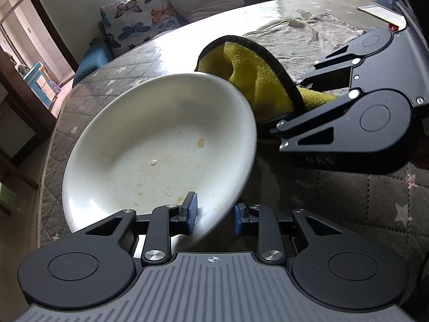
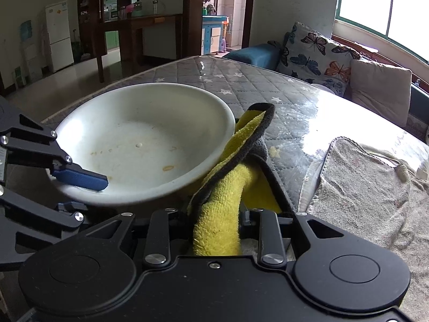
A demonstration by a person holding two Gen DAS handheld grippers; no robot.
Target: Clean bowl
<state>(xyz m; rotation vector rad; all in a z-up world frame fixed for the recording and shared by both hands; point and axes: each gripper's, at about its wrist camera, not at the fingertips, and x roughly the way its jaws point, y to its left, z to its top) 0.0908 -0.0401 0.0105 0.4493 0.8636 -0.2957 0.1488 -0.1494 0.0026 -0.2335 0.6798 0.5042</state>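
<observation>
The left gripper [image 1: 215, 216] clamps the tilted bowl's [image 1: 161, 145] rim at lower centre, one pad [image 1: 192, 212] inside. The right gripper [image 2: 214, 224] pinches a yellow cloth [image 2: 222, 209] touching the bowl's outside.

Setting: a lived-in home, open living/dining area. Evidence, right wrist view: white 2-door fridge [image 2: 59, 36] against the far wall; dark wooden shelving unit [image 2: 134, 24] carrying jars and bottles; tiled floor [image 2: 80, 72]; large window [image 2: 386, 8] admitting daylight. Below the window, a bench seat with a butterfly-print cushion [image 2: 316, 56] and a plain beige cushion [image 2: 380, 88]. The surface [image 2: 268, 91] wears a quilted grey star-print cover under clear plastic. A grey towel [image 2: 359, 185] lies spread on it. Left wrist view repeats the butterfly cushions [image 1: 139, 24].
</observation>
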